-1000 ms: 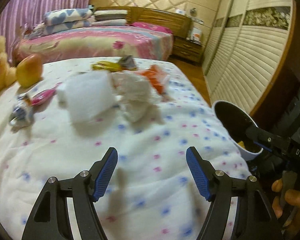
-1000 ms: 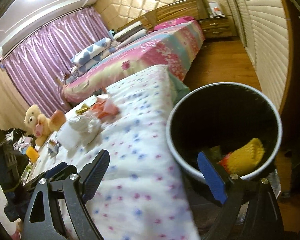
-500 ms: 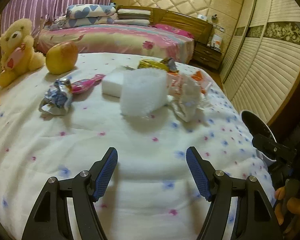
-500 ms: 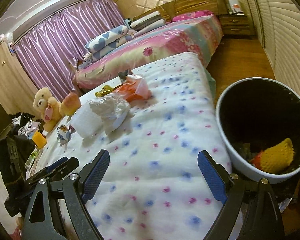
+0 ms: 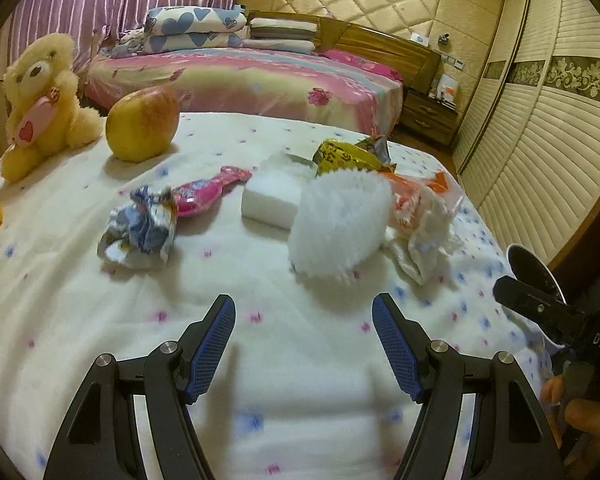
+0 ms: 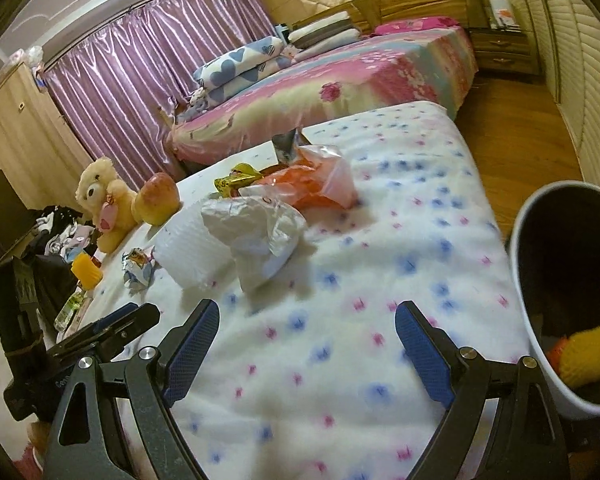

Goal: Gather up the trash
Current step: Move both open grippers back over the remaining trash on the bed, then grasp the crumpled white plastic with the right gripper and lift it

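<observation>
Both tongs are spread wide with nothing between the blue pads, left tongs (image 5: 303, 346) and right tongs (image 6: 308, 350), each hanging over a bare stretch of the dotted white blanket (image 5: 284, 392) at the bottom of its frame, so plenty of clear room right in front. Further up the left view sits the trash pile: a crumpled blue-and-white wrapper (image 5: 138, 228) left of centre, a pink wrapper (image 5: 208, 192) just behind it, a white foam block (image 5: 270, 200), a fuzzy white foam roll (image 5: 340, 228) in the middle, and a crumpled white plastic bag (image 5: 424, 232) touching an orange bag (image 6: 300, 188) to the right. A yellow snack packet (image 5: 346, 156) lies behind those. The bin (image 6: 518, 280) stands off the blanket's right edge, a yellow net thing (image 6: 590, 352) inside. Far upper left: an apple (image 5: 142, 122) and a teddy bear (image 5: 40, 100) near the blanket's far edge.
</observation>
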`<state>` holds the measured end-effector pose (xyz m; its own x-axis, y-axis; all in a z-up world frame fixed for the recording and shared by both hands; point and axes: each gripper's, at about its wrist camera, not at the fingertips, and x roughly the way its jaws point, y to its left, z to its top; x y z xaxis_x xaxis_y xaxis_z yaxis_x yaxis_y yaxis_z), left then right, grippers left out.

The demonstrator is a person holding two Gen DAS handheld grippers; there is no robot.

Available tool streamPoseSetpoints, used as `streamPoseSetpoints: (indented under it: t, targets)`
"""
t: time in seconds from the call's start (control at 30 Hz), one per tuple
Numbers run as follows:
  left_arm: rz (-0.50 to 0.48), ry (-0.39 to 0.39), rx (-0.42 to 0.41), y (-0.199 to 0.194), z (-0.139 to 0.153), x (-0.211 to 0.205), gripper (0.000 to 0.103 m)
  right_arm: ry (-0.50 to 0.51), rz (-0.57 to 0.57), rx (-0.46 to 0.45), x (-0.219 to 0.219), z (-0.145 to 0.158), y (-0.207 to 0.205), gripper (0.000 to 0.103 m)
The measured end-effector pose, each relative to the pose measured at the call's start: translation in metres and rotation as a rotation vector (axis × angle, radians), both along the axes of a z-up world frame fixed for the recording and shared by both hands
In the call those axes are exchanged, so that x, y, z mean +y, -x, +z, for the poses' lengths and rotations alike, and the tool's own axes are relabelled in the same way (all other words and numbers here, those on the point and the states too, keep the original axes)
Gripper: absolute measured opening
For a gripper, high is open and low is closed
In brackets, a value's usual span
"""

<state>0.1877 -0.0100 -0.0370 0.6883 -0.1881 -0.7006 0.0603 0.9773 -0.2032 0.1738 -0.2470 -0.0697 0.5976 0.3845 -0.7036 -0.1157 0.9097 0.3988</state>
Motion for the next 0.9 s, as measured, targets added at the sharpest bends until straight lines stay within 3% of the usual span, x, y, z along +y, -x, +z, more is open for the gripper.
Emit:
streamPoseSetpoints:
  t: [0.27, 0.47, 0.57, 0.63, 0.7, 0.73, 0.8, 0.83, 0.9]
  targets:
    - [-0.021, -0.014, 0.005, -0.029, -0.005, -0.001, 0.071, 0.002, 0.057, 0.014, 0.018, -0.007, -0.032, 0.089]
    - [-0.05, -0.017, 0.012, -0.046, -0.01, -0.006, 0.067, 0.001, 0.086, 0.035, 0.027, -0.014, -0.052, 0.082]
    - [-0.079, 0.0, 0.025, -0.052, -0.013, -0.009, 0.046, -0.005, 0.1, 0.043, 0.029, -0.017, -0.058, 0.069]
    - [-0.103, 0.004, 0.032, -0.055, -0.015, -0.013, 0.032, -0.019, 0.121, 0.054, 0.03, -0.02, -0.063, 0.049]
    - [-0.116, -0.006, 0.026, -0.055, -0.015, -0.015, 0.023, -0.028, 0.129, 0.06, 0.031, -0.022, -0.065, 0.039]
    - [-0.12, -0.009, 0.021, -0.054, -0.015, -0.017, 0.021, -0.028, 0.132, 0.059, 0.031, -0.022, -0.065, 0.027]
    - [-0.123, -0.013, 0.008, -0.051, -0.013, -0.017, 0.019, -0.028, 0.136, 0.059, 0.032, -0.023, -0.063, 0.022]
    - [-0.119, -0.014, 0.003, -0.05, -0.013, -0.017, 0.019, -0.028, 0.134, 0.055, 0.032, -0.022, -0.061, 0.006]
    - [-0.11, -0.001, 0.0, -0.047, -0.012, -0.015, 0.018, -0.033, 0.127, 0.057, 0.029, -0.022, -0.058, 0.007]
